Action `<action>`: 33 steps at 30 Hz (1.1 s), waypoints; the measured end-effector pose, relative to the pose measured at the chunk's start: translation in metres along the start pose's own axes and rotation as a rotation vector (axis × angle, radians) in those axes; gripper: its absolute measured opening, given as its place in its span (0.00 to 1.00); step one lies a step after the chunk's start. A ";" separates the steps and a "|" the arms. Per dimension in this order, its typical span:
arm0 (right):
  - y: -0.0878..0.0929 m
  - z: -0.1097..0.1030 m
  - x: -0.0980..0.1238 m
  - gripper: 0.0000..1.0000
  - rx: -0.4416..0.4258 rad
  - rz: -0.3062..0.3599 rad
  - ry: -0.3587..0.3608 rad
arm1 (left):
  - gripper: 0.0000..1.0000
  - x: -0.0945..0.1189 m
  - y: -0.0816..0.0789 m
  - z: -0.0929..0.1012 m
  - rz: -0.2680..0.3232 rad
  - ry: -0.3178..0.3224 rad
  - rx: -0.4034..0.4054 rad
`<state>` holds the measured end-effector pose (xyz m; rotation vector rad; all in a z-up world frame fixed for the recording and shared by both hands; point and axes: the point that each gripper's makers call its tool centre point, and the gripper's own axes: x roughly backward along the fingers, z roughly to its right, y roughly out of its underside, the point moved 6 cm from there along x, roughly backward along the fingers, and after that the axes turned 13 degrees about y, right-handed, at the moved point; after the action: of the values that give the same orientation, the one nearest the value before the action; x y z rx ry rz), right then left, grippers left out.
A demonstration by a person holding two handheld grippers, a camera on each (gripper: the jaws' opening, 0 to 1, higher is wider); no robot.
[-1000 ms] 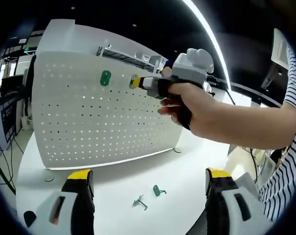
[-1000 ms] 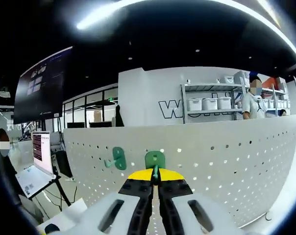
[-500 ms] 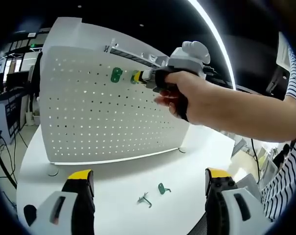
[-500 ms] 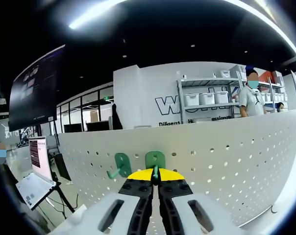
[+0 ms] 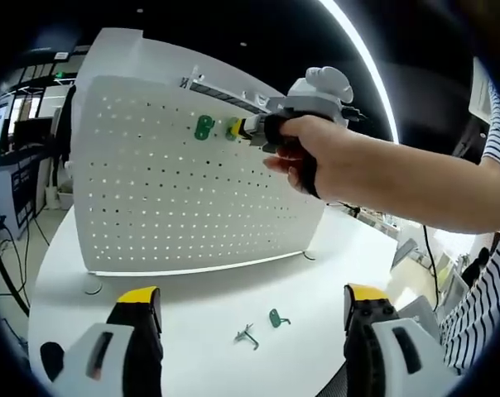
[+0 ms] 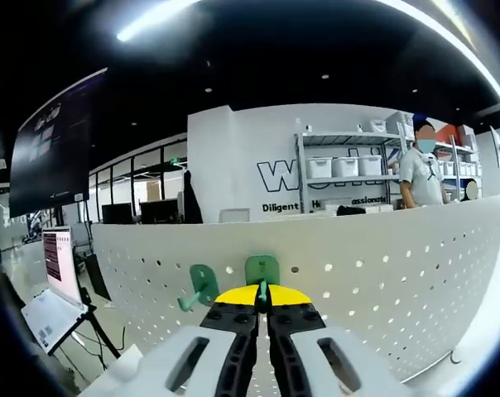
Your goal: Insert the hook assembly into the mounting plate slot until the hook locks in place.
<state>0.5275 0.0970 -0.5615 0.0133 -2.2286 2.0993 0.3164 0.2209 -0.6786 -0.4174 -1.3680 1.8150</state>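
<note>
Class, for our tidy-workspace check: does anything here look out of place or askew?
Two spare hooks, one green and one grey metal, lie loose on the white table before the pegboard, not hung. Otherwise the mounted green hook looks fine.

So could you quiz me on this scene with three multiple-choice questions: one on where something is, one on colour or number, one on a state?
1. Where do the loose hooks lie?
A. on the white table
B. on a shelf
C. on the floor

2. What colour is the hook already hanging on the pegboard?
A. red
B. green
C. blue

3. How are the right gripper's jaws?
A. wide open
B. shut on a hook
C. holding a cable

A: loose hooks lie on the white table.
B: hanging hook on pegboard is green.
B: right gripper pinches the held hook.
</note>
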 end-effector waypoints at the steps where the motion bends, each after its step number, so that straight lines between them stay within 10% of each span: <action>1: -0.001 -0.001 0.000 0.00 0.009 0.002 0.002 | 0.93 0.001 0.000 0.000 0.003 -0.003 0.002; 33: 0.008 -0.003 -0.010 0.00 -0.015 -0.061 0.049 | 0.93 0.019 0.015 -0.007 -0.038 -0.060 -0.006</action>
<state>0.5370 0.1001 -0.5701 0.0286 -2.1878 2.0289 0.3031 0.2380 -0.6910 -0.3399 -1.4131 1.8060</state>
